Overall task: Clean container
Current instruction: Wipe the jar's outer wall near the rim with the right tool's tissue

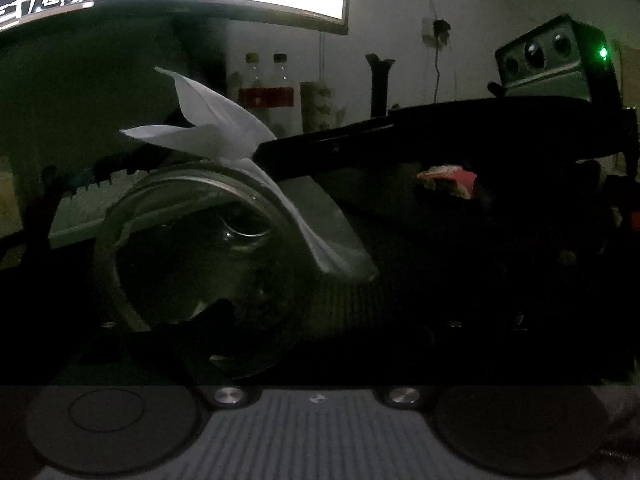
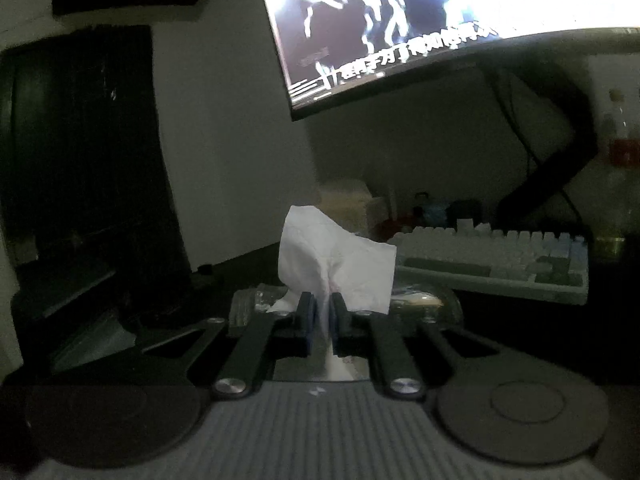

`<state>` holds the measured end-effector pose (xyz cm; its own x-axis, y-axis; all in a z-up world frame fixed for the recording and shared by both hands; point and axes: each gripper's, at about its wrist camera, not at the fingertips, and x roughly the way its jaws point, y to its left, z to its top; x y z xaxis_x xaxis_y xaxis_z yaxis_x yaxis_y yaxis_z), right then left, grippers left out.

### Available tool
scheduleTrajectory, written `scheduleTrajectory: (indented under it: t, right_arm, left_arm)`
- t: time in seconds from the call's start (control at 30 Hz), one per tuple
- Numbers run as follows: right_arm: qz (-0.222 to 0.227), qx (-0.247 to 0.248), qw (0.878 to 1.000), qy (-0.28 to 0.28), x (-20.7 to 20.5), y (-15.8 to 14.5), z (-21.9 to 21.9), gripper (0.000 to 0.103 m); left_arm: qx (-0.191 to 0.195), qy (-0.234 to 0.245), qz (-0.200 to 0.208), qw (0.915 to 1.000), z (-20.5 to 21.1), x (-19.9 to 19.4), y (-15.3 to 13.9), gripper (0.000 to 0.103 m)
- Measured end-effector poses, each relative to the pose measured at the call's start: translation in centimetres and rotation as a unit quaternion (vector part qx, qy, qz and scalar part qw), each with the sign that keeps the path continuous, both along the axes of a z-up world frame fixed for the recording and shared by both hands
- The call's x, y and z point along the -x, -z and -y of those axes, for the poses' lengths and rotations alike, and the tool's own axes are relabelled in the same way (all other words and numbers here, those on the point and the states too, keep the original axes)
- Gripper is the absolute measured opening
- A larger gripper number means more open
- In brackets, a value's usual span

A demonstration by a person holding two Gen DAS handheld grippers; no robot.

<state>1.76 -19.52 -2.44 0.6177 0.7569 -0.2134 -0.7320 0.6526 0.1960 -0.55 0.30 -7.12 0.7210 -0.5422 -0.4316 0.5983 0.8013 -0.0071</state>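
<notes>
In a dim room a glass jar [image 1: 192, 248] lies on its side inside the spread left gripper [image 1: 256, 312] – the right gripper [image 2: 323, 312], pinching a white tissue [image 2: 336, 264], is at its rim; wiping seems underway, not finished.

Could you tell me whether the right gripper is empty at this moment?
No, the right gripper has its two fingers closed on a white tissue, which sticks up above them in the right wrist view.
</notes>
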Motion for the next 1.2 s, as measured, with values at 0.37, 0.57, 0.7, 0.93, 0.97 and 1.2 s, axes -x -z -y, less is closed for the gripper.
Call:
scheduleTrajectory:
  t: [0.37,0.57,0.7,0.93,0.97,1.2]
  right_arm:
    - [0.009,0.002,0.999,-0.035,1.0,-0.3,-0.1,0.006]
    - [-0.006,0.001,0.999,0.045,-0.9,0.4,1.1,0.007]
    - [0.004,0.042,0.996,0.074,-0.6,0.2,1.0,0.006]
    - [0.003,0.014,0.999,-0.045,1.3,-0.4,0.6,0.006]
    - [0.003,0.011,1.000,-0.028,1.0,-0.3,0.8,0.006]
    - [-0.021,0.013,0.997,0.076,-1.1,0.4,2.4,0.007]
  left_arm:
    - [-0.007,0.012,0.009,0.9999,0.8,0.3,0.1,0.088]
    - [-0.008,0.014,0.012,0.9998,0.8,0.5,0.1,0.088]
    - [-0.009,0.015,0.012,0.9998,0.9,0.5,0.2,0.090]
    - [0.003,0.024,0.007,0.9997,0.6,0.4,0.2,0.090]
    - [0.002,0.023,0.008,0.9997,0.6,0.5,0.2,0.090]
    - [0.000,0.024,0.009,0.9997,0.6,0.5,0.2,0.090]
